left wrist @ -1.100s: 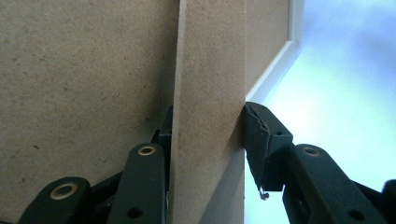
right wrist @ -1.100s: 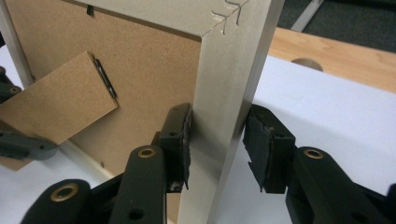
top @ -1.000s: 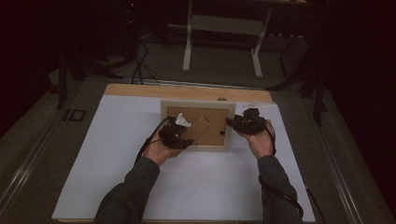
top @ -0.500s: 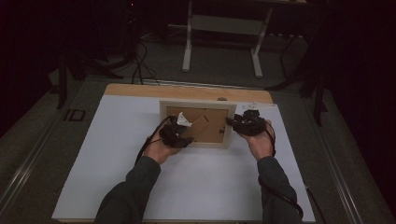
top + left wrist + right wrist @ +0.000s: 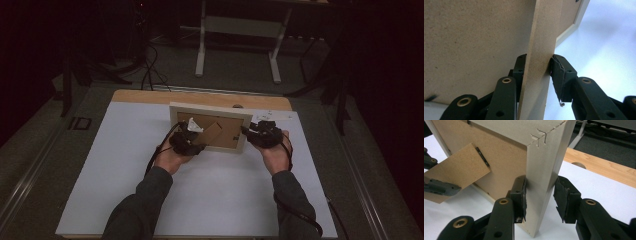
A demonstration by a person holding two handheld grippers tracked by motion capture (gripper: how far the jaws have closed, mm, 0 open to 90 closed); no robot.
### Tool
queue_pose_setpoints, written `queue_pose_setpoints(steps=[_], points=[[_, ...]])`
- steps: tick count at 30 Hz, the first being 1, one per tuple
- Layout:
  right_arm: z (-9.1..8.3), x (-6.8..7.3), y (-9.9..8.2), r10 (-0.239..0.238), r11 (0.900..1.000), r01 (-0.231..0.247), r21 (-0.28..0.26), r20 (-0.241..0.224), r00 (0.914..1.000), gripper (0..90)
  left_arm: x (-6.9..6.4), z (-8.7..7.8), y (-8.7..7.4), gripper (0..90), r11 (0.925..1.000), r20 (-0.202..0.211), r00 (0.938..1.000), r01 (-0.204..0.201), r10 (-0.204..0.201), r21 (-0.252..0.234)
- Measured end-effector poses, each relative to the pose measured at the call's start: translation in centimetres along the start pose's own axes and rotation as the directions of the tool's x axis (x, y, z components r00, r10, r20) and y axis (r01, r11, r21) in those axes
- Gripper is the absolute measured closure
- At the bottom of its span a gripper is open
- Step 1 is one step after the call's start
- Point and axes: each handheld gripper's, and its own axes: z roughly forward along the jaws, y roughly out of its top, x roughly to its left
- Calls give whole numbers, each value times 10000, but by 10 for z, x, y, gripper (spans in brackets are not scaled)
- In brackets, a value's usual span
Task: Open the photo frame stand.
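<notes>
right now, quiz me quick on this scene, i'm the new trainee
1. True or false: the picture frame shows its glass side to the person.
2. What sits between the left gripper's jaws? A the frame's rim, B the stand leg, C a cable.
3. Which part of the frame does the right gripper straddle?
Key: 1 false, its brown back shows. 2 B; the jaws have just been closing on it. 3 the pale side rim near a corner.

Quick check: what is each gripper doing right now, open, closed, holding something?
Left gripper: closed on the fold-out stand at the back of the picture frame, jaws just closing.
Right gripper: jaws astride the frame's side; grip cannot be told.
</notes>
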Motion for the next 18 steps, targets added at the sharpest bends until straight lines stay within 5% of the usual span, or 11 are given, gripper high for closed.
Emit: queue_pose_setpoints(steps=[18], points=[[-9,15,-8,-649,9978,654,-91,425,9970,628,-1,-2,-3,686,9989,-17,9994,347,-348,-317]])
